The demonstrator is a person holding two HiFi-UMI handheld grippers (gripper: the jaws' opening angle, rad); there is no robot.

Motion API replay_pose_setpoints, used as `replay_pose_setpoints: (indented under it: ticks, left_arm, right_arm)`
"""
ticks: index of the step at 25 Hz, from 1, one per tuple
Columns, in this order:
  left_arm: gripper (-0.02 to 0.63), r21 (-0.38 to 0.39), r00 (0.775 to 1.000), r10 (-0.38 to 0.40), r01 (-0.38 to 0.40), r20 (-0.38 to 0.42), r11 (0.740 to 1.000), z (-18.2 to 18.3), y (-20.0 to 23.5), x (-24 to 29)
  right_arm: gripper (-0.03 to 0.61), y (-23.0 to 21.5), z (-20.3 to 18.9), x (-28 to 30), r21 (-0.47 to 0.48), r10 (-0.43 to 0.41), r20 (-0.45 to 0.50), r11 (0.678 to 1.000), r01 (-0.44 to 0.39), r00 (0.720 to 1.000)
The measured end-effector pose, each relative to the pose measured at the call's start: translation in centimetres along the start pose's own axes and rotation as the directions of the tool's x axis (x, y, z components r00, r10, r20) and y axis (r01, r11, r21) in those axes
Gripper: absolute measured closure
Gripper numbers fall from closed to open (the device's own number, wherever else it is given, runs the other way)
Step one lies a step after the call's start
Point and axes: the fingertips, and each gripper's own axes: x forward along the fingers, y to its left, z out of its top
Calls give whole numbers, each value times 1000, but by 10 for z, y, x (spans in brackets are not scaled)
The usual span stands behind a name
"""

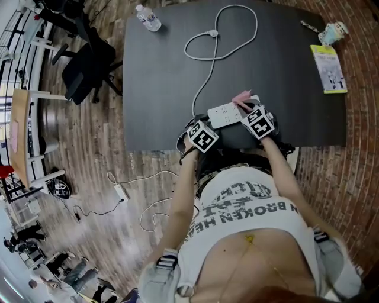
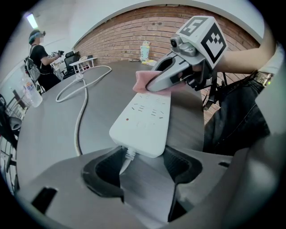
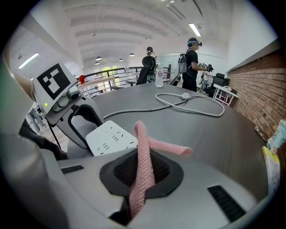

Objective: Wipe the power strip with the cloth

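Note:
A white power strip [image 1: 227, 113] lies near the front edge of the black table [image 1: 160, 89], and its cable [image 1: 204, 77] loops away to the far side. My left gripper [image 1: 211, 122] clasps the cable end of the power strip [image 2: 143, 118], one jaw on each side [image 2: 143, 167]. My right gripper [image 1: 245, 107] is shut on a pink cloth [image 3: 143, 156], which sticks up from between its jaws [image 3: 142, 181] and folds over. The cloth [image 2: 144, 80] rests on the strip's far end under the right gripper [image 2: 167, 78].
A water bottle [image 1: 148, 16] stands at the table's far left corner. A yellow leaflet [image 1: 328, 68] and a small cup [image 1: 333, 32] lie at the far right. An office chair [image 1: 89, 68] stands left of the table. A second strip [image 1: 121, 192] lies on the floor. A person [image 3: 192, 62] stands beyond the table.

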Motion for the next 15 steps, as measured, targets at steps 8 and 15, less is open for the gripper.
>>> replay_pose_setpoints:
  ticks: [8, 15]
  left_arm:
    - [342, 0, 1000, -2, 2, -2, 1000, -1, 0, -1]
    - [342, 0, 1000, 0, 0, -1, 1000, 0, 1, 1]
  right_arm:
    - [561, -18, -9, -8, 33, -36, -2, 999, 36, 999]
    - [561, -27, -14, -12, 46, -48, 4, 998, 48, 999]
